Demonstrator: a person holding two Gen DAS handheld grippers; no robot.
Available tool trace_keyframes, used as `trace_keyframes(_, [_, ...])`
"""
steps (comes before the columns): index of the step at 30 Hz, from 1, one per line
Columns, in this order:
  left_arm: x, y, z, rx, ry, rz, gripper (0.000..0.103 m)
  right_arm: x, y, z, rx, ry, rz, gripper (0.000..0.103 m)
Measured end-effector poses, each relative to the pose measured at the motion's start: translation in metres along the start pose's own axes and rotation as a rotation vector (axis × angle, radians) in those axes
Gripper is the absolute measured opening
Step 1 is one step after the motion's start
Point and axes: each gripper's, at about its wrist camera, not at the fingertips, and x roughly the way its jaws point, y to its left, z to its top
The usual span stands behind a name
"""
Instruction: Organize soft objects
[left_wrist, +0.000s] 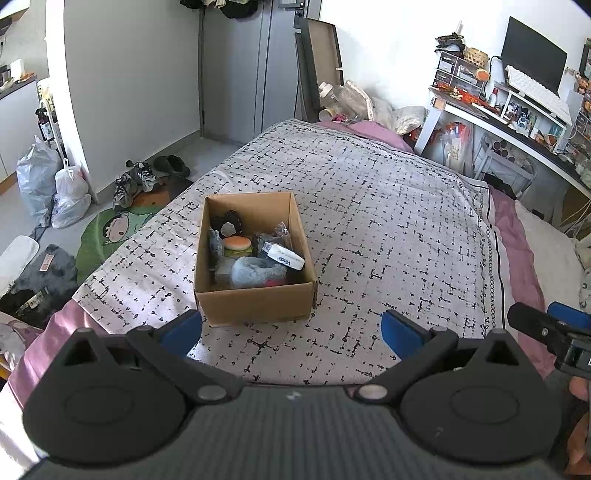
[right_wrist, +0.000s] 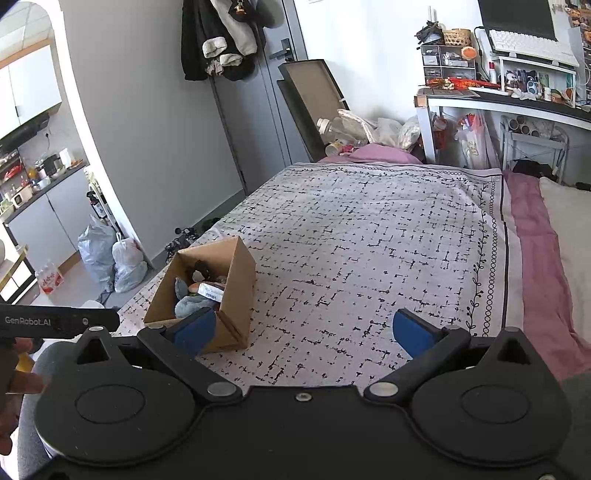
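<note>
An open cardboard box (left_wrist: 255, 306) stands on the patterned bedspread (left_wrist: 388, 229). Inside lie a burger-shaped plush (left_wrist: 237, 243), a grey-blue plush (left_wrist: 255, 271), a dark plush (left_wrist: 226, 221) and a white packet (left_wrist: 286, 257). My left gripper (left_wrist: 291, 330) is open and empty, just in front of the box. My right gripper (right_wrist: 301, 328) is open and empty, above the bedspread (right_wrist: 369, 240) to the right of the box (right_wrist: 236, 295). Its body shows at the right edge of the left wrist view, and its state cannot be read there.
A desk (left_wrist: 517, 125) with a monitor and clutter stands at the right. Pink sheet (right_wrist: 535, 236) and pillows lie along the bed's right side. Plastic bags (left_wrist: 55, 184), shoes (left_wrist: 136, 181) and a green mat (left_wrist: 110, 229) lie on the floor at the left.
</note>
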Motion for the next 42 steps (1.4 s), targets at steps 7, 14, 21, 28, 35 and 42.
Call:
trace_keyframes(7, [-0.0011,0.0014,-0.0005,0.0,-0.001,-0.004,0.103,-0.0008,0.0023,-0.0005,-0.01,0.002,-0.008,0.103])
trace_keyframes(14, [-0.0021,0.0022,-0.0013,-0.001,-0.002,-0.005,0.102,-0.0009,0.0028,-0.0007,-0.009,0.001,-0.008,0.103])
trace_keyframes(21, [-0.0026,0.0018,-0.0016,-0.001,-0.003,-0.006,0.103,-0.0019,0.0039,-0.0013,-0.01,0.002,-0.009,0.103])
trace_keyframes(28, [-0.0028,0.0022,-0.0015,0.0,-0.002,-0.005,0.102,-0.0021,0.0044,-0.0015,-0.009,0.003,-0.01,0.103])
trace_keyframes(35, [-0.0036,0.0013,-0.0025,0.002,-0.003,-0.007,0.102,-0.003,0.0049,-0.0026,-0.011,0.005,-0.009,0.103])
trace_keyframes(42, [-0.0039,0.0012,-0.002,0.002,-0.002,-0.007,0.102,-0.0023,0.0042,-0.0026,-0.01,0.005,-0.008,0.103])
